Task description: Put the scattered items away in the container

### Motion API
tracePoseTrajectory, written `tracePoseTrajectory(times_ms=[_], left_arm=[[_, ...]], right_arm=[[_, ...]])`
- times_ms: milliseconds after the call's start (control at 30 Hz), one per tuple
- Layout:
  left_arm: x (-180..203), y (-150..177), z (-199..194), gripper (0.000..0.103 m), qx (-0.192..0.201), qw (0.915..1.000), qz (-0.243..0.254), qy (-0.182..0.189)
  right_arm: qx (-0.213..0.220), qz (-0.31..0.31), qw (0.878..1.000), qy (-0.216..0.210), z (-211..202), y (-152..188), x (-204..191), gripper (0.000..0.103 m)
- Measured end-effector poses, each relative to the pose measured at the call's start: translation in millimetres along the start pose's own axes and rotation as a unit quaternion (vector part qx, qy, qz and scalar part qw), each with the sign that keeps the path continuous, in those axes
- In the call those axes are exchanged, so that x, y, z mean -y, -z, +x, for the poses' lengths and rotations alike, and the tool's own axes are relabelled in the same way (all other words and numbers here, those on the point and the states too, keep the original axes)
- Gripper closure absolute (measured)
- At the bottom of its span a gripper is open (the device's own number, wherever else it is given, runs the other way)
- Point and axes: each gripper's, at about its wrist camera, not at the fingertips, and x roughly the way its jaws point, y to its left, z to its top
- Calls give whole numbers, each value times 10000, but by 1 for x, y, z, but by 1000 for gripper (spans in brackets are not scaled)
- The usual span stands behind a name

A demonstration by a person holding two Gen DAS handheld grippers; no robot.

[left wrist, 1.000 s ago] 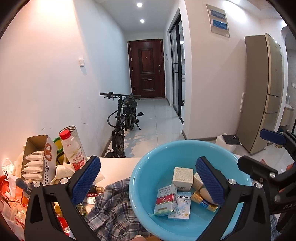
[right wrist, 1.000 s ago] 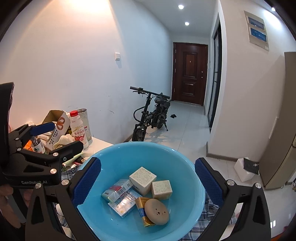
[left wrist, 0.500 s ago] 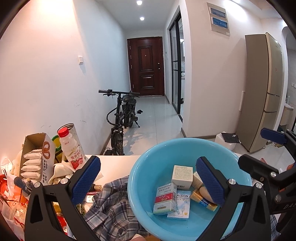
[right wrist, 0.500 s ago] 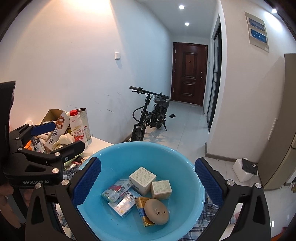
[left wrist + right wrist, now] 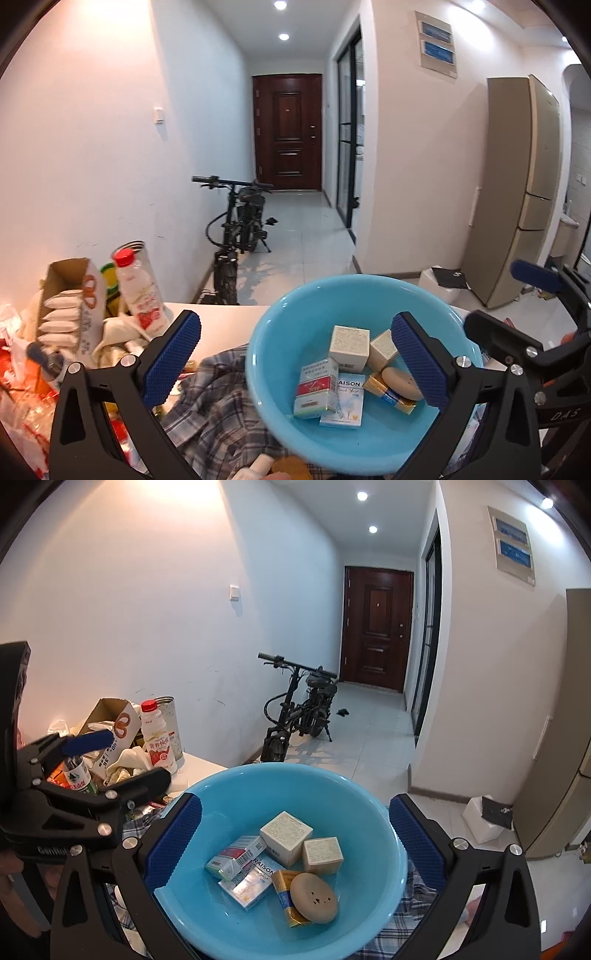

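Note:
A light blue basin (image 5: 295,325) sits on a plaid shirt on the table. It holds a white box (image 5: 286,836), a small beige box (image 5: 322,854), a red-and-white medicine box (image 5: 236,856), a blue-and-white carton (image 5: 247,882), a gold packet and a round tan disc (image 5: 313,897). My left gripper (image 5: 295,363) is open at the basin's (image 5: 258,794) near left side, holding nothing. My right gripper (image 5: 293,843) is open above the basin's near edge, also holding nothing. Each gripper shows at the edge of the other's view.
Left of the basin lies a plaid shirt (image 5: 221,398). Beyond it stand a red-capped drink bottle (image 5: 138,291), an open cardboard snack box (image 5: 70,295), a tin and a water bottle (image 5: 75,771) among wrappers. A bicycle (image 5: 240,221) and a fridge (image 5: 517,192) stand on the floor past the table.
Both views shifted only slightly; the basin drifted a little left in the left wrist view. Both grippers stayed open and the basin's contents did not move.

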Motion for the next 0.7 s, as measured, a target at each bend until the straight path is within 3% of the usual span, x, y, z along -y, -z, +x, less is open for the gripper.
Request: tracePoseTrajectory(times_ms=[100, 267, 467, 600, 700], left_arm=[[0, -1, -32, 0, 137, 9998, -67, 158], [5, 14, -83, 0, 387, 9991, -13, 151], [15, 64, -112, 0, 252, 9993, 27, 284], [23, 103, -114, 0, 47, 9997, 229, -31], [23, 128, -112, 0, -179, 9996, 195, -55]], right_arm=[[50, 5, 9998, 214, -24, 0, -3, 0], [354, 95, 9991, 219, -84, 5, -12, 0], [541, 265, 9972, 443, -125, 41, -29, 0], [153, 274, 9988, 387, -125, 86, -42, 0], [-122, 334, 9986, 398, -123, 112, -49, 0]])
